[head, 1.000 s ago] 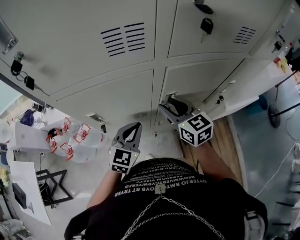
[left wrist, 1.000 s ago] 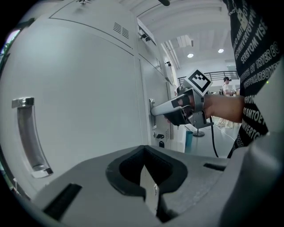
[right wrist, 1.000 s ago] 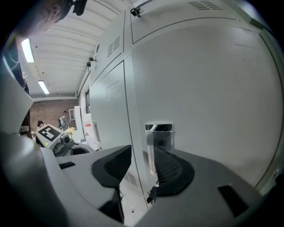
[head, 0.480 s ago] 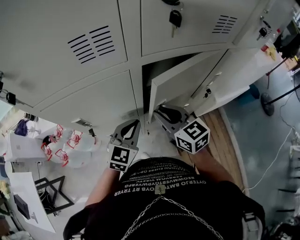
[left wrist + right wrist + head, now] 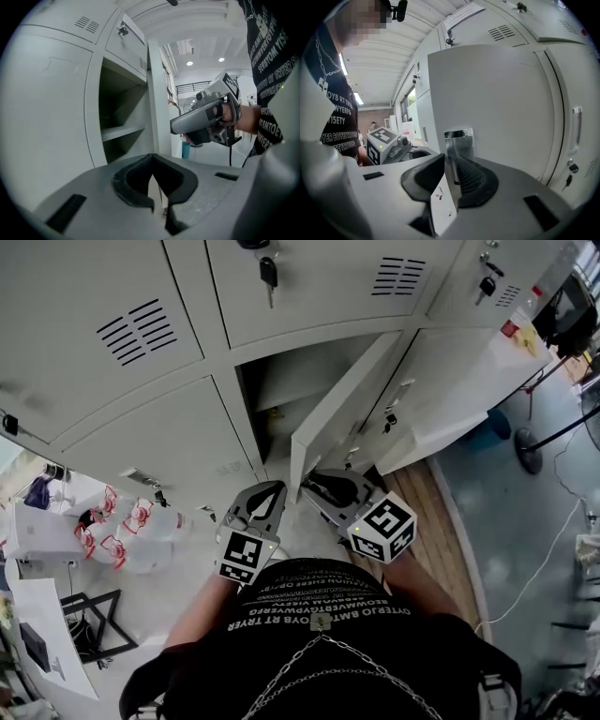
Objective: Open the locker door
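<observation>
Pale grey lockers [image 5: 112,427] line the wall above a light floor [image 5: 178,592], with a wooden strip [image 5: 441,512] to the right of the locker door [image 5: 333,409]. One door stands swung out, and one shelf [image 5: 123,133] shows in the compartment behind it. Of the two tongs, the right gripper [image 5: 451,158] has just been closing its jaws and pinches the door's free edge at its metal plate [image 5: 458,140]. The left gripper [image 5: 273,493], just left of the door, has its jaws together and holds nothing.

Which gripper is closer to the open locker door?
Right. The right gripper has just been closing its jaws on the metal pull of the door; the left gripper, jaws together and empty, sits beside the door's free edge.
</observation>
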Motion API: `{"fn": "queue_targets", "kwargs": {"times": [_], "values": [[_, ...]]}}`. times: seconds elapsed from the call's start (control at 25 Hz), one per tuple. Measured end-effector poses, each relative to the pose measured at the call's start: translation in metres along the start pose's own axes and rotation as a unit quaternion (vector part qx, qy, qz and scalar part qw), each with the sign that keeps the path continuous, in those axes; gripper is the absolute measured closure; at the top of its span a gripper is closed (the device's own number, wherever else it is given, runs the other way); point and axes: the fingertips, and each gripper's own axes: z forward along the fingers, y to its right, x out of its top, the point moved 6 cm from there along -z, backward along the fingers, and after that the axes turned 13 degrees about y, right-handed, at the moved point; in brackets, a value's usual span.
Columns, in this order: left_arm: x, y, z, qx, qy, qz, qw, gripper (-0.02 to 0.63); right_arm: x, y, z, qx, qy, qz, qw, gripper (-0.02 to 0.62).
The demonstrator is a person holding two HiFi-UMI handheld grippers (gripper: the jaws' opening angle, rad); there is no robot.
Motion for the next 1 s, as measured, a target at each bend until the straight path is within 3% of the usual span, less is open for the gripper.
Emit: {"fn": "queue_targets", "kwargs": {"times": [0.4, 0.44, 0.48, 0.8, 1.0], "values": [[0.014, 0.074, 0.018, -0.007, -0.003, 0.01, 0.9999, 0.601, -0.004, 0.003, -0.073, 0.009, 0.008, 0.009, 1.0, 0.526], [0.016, 0.081, 0.02, -0.007, -0.003, 0.01, 0.9999, 0.601, -0.005, 0.001, -0.08, 0.014, 0.012, 0.015, 1.0, 0.594], [0.017, 0.088, 0.021, -0.007, -0.003, 0.01, 0.9999, 0.601, -0.006, 0.0, -0.086, 0.017, 0.016, 0.021, 0.999, 0.6], [0.026, 0.139, 0.038, -0.011, -0.009, 0.023, 0.9996, 0.601, -0.012, 0.01, -0.134, -0.021, 0.033, 0.023, 0.999, 0.583], [0.03, 0.165, 0.052, -0.028, -0.001, 0.011, 0.9996, 0.601, -0.016, 0.019, -0.161, -0.037, 0.027, 0.028, 0.999, 0.568]]}}
